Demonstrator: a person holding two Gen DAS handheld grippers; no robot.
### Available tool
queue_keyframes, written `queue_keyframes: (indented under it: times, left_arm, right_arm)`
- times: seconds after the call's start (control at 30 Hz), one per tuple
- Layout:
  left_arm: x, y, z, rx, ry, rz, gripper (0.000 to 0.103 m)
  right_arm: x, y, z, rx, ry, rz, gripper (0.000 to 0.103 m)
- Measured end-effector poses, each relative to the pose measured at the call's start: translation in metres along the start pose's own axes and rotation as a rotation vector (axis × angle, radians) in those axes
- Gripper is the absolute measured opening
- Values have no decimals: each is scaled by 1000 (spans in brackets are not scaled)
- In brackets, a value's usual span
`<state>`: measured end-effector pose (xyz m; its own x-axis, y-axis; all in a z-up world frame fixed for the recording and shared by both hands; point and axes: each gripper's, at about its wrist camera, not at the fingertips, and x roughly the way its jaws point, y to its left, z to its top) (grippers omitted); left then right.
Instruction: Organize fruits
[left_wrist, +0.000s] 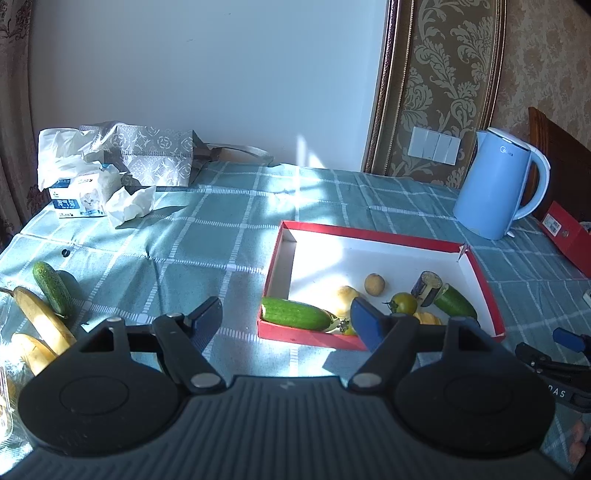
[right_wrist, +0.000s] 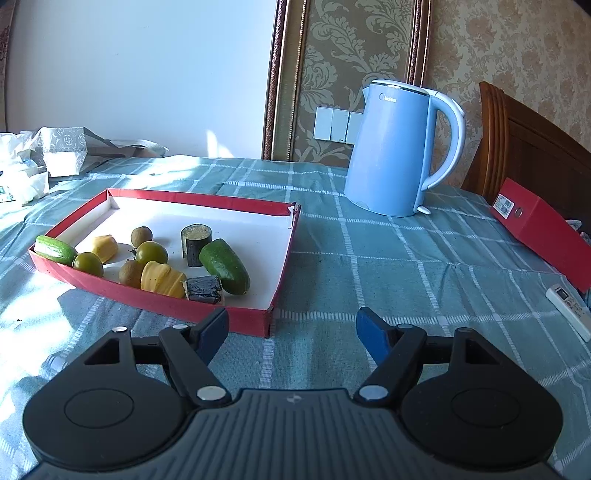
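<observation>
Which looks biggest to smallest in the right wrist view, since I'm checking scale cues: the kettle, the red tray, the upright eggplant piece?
1. red tray, widest in the picture, though nearer the camera.
2. kettle, tall but farther back.
3. upright eggplant piece, clearly smallest.
True order of tray and kettle is unsure.

Checked tablecloth (right_wrist: 369, 258): red tray (right_wrist: 280, 254), kettle (right_wrist: 391, 155), bananas (left_wrist: 44, 317).
</observation>
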<state>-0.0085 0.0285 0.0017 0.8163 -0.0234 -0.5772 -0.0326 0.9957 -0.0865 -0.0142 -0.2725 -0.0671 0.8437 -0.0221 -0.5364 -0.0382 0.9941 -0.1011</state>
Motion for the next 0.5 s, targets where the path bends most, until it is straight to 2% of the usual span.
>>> queue_keyframes:
  times: [0.23,0.33,0.5]
  left_arm:
    - [-1,2,-3,-41,17,-29,75]
    - [-1,-2,-4,-14,15,-4,79]
    - [-3,-4,-4,-13,8,16,81]
  right_arm:
    - [-3,2,0,-2,2,13,76]
    - [-4,3,1,-5,-3,17,76]
    - [-6,1,2,-3,-6,22,76]
